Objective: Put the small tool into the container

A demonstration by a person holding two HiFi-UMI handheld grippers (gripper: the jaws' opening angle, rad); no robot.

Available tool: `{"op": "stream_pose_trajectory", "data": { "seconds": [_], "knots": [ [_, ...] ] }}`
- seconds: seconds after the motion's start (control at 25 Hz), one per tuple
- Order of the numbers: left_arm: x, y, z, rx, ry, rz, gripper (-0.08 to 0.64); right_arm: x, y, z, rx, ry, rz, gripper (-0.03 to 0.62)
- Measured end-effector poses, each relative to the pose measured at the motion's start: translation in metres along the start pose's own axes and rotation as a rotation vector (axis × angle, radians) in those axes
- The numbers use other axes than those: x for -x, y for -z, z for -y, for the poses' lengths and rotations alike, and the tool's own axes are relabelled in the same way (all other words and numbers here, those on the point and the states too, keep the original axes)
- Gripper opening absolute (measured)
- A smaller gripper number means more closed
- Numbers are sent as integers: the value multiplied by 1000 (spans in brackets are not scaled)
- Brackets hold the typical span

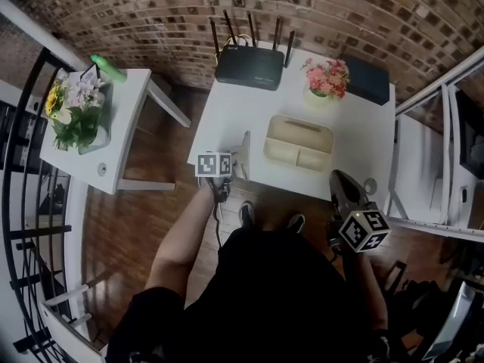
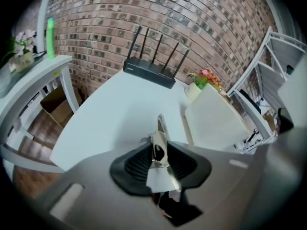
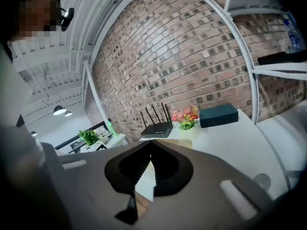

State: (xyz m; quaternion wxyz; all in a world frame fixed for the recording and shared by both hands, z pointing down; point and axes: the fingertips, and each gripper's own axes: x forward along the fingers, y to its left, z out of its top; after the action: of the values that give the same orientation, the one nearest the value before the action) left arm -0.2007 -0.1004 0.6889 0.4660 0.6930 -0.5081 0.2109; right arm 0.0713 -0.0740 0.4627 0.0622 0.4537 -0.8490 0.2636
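Left tool (image 2: 159, 150) is clamped tight on the small metal clipper (image 2: 161, 128), whose thin end pokes out past the jaws. It's standing upright over the near edge of the white counter (image 1: 227, 112), just left of the container (image 1: 298, 144). I can't tell whether it touches the surface. The beige, compartmented container sits near that front edge. Right tool (image 3: 147, 150) has its jaws together on nothing, and it hangs off the counter, nearer than the container and to its right. Beyond the container there's a black router (image 1: 249, 70) to the left, a pot of pink flowers (image 1: 325, 82) almost straight behind, and a dark box (image 1: 367, 80) to the right.
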Motion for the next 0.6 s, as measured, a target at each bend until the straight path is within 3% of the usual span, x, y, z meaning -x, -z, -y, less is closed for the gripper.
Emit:
{"op": "stream_pose_trajectory", "data": {
  "seconds": [0.16,0.36,0.6],
  "knots": [
    [2,1,0,45,6,2,79,3,9,16,-43,10,-13,8],
    [11,-10,17,46,49,71,19,2,14,27,-82,11,-16,8],
    [43,-18,30,-39,33,146,11,-4,17,29,-102,-6,-28,8]
  ]
}}
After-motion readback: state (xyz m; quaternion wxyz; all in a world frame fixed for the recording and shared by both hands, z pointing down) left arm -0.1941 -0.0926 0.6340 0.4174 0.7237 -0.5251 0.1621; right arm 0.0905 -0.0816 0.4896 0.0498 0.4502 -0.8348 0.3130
